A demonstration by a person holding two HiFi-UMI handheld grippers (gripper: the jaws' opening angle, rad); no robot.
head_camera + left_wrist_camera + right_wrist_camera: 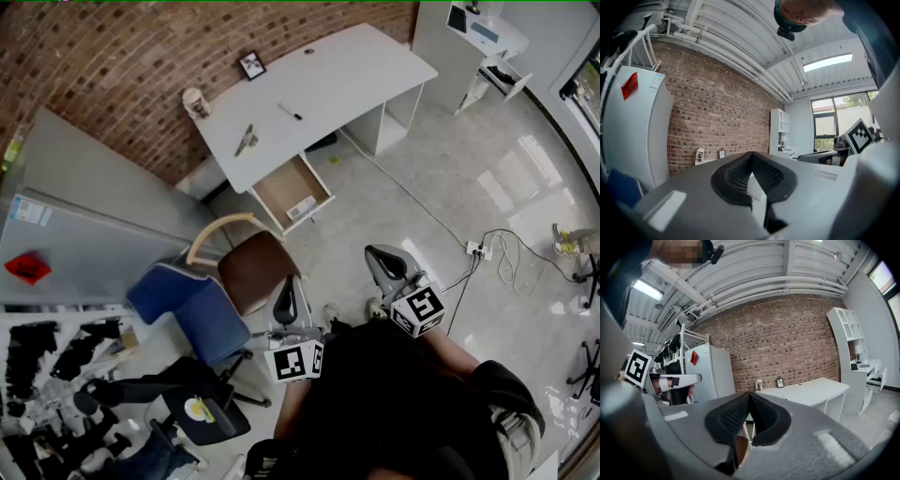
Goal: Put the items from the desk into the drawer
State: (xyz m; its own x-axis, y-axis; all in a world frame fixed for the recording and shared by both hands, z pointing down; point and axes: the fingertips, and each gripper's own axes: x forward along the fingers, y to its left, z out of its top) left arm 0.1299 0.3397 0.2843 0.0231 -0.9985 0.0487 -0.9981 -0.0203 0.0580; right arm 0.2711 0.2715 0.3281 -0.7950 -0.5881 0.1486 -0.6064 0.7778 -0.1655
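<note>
A white desk [347,75] stands against the brick wall, well away from me. On it lie a black marker pen [291,112], a grey metal tool [246,140], a small picture frame [251,65] and a paper cup [195,101]. Its wooden drawer [292,193] is pulled out, with a white item inside. My left gripper [287,302] and right gripper [385,264] are held close to my body, both shut and holding nothing. In the right gripper view the desk [811,390] shows beyond the jaws.
A brown chair [253,267] and a blue chair [187,305] stand between me and the desk. A grey cabinet [84,216] is at the left. A power strip with cables [487,248] lies on the floor at the right. A white shelf unit [473,42] stands at the back right.
</note>
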